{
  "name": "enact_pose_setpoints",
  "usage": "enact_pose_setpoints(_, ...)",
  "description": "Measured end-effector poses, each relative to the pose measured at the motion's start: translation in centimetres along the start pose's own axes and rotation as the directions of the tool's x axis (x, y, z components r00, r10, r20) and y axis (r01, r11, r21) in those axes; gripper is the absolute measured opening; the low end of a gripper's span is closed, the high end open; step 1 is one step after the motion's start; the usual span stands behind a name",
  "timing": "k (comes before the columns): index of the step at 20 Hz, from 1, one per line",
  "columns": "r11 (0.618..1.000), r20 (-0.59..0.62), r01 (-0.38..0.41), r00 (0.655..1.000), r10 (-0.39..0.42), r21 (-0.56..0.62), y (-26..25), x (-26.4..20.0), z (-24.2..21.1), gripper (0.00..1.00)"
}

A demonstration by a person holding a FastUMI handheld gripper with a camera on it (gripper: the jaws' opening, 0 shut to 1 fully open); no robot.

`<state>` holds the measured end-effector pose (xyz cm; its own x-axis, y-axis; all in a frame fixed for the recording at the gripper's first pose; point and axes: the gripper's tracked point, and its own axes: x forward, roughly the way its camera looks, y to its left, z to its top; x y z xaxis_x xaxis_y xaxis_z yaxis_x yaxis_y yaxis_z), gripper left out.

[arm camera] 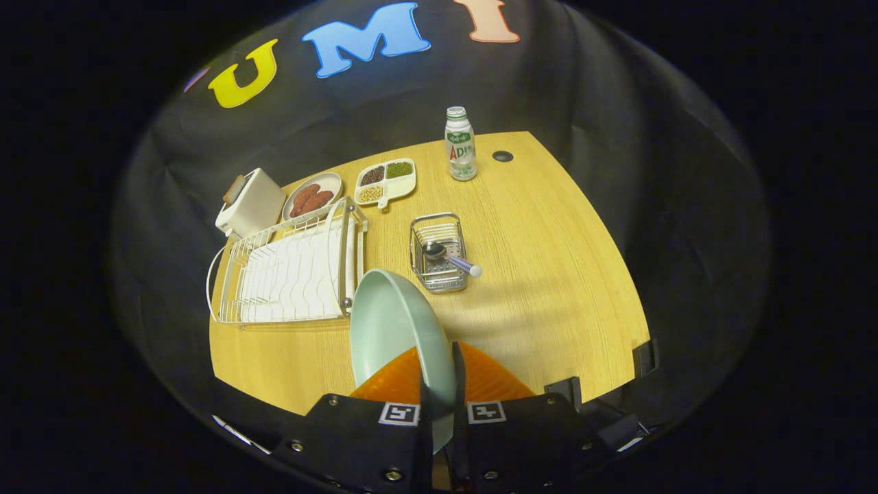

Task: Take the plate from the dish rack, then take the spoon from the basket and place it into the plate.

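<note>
Hand-held gripper [442, 384] clamped on plate [394, 326] rim; I see spoon [449, 257] ahead in basket [439, 252], handle pointing right.

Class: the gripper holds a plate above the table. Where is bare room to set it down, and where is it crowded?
The gripper is shut on the plate. Bare table lies right of the basket, and in front of the rack. Crowded: behind the rack, with toaster, dish and tray.
</note>
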<state>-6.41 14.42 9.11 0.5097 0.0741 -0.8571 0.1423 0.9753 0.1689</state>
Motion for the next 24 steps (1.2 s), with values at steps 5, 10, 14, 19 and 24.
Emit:
enact_pose_setpoints(5, 1.000, -0.068, 0.000, 0.998, 0.000, 0.005, -1.5, 1.6, -3.3, 0.11)
enact_pose_setpoints(10, 1.000, -0.107, -0.001, 0.994, 0.003, 0.020, -1.9, 2.8, -4.7, 0.11)
enact_pose_setpoints(14, 1.000, -0.110, -0.020, 0.994, 0.022, 0.019, -1.1, 3.4, -5.3, 0.11)
enact_pose_setpoints(19, 0.995, -0.092, -0.081, 0.992, 0.086, 0.055, 0.8, 5.2, -5.7, 0.11)
enact_pose_setpoints(24, 0.988, -0.097, -0.147, 0.984, 0.151, 0.053, 2.2, 7.0, -7.0, 0.11)
